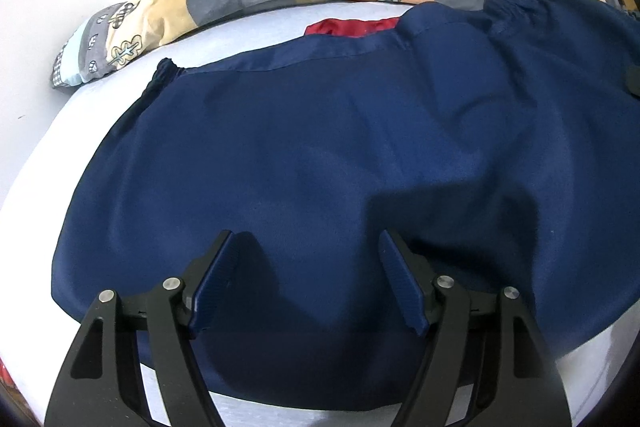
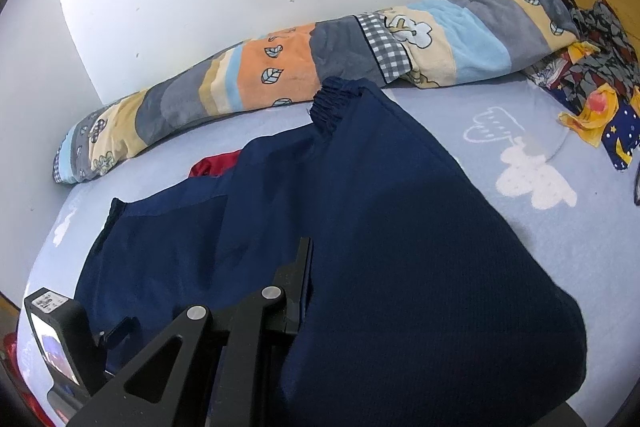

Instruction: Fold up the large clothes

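Garments: one large navy garment (image 1: 340, 147) spread over the middle of the bed (image 2: 540, 247), with two gathered elastic hems showing, and one red cloth (image 1: 352, 27) peeking out at its far edge. Bedding: one rolled patchwork quilt (image 2: 280, 75) along the bed's far edge by the wall, and one heap of patterned fabric (image 2: 596, 99) at the far right corner. Tools: two grippers, the left gripper (image 1: 306, 239) and the right gripper (image 2: 308, 267)
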`<state>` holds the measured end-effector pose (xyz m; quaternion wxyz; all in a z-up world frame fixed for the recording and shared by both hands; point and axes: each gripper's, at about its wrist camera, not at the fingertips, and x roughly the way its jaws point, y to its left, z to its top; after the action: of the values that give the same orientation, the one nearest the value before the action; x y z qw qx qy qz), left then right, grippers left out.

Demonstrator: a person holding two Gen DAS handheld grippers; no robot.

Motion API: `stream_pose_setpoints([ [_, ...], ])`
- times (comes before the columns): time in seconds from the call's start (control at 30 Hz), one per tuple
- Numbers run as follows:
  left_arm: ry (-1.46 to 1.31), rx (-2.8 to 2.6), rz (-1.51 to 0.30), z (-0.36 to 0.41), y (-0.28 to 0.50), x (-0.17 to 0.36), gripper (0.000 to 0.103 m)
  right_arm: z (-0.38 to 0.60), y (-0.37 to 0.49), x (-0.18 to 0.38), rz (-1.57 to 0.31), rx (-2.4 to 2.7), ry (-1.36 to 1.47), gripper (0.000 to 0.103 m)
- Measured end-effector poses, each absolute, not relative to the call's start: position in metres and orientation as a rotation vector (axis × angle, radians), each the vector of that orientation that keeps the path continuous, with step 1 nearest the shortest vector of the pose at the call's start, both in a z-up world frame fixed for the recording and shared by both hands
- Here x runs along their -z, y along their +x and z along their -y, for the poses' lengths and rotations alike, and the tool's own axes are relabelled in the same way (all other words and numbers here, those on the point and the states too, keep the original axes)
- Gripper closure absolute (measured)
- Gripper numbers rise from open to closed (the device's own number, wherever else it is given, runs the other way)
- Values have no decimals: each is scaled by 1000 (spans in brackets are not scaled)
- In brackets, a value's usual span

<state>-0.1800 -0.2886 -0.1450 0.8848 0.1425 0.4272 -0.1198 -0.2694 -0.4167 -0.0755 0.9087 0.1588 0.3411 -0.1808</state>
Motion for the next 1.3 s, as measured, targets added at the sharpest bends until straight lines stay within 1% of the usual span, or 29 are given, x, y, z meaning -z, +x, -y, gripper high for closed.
stream_pose_setpoints([
  [0.13,257,256,-861,278,-180,131,30,417,-270,71,-692,369,338,87],
  [0.2,282,238,-845,273,-179,130,30,415,-270,70,-684,370,342,87],
  [0.37,233,222,-897,247,-170,129,30,405,-267,65,-673,376,325,87],
  [0.67,192,183,-859,195,-164,108,30,369,-253,46,-644,378,274,87],
  [0.83,96,88,-835,133,-148,89,30,343,-237,39,-648,417,331,87],
  [1.0,17,-57,-835,54,-132,78,30,278,-200,29,-664,406,226,87],
  [1.1,-39,-119,-854,17,-126,79,30,223,-175,41,-679,385,117,86],
  [1.2,-95,-165,-871,-10,-121,83,30,158,-152,75,-716,350,-39,86],
  [1.3,-113,-168,-887,-20,-117,87,30,96,-135,134,-805,289,-216,85],
])
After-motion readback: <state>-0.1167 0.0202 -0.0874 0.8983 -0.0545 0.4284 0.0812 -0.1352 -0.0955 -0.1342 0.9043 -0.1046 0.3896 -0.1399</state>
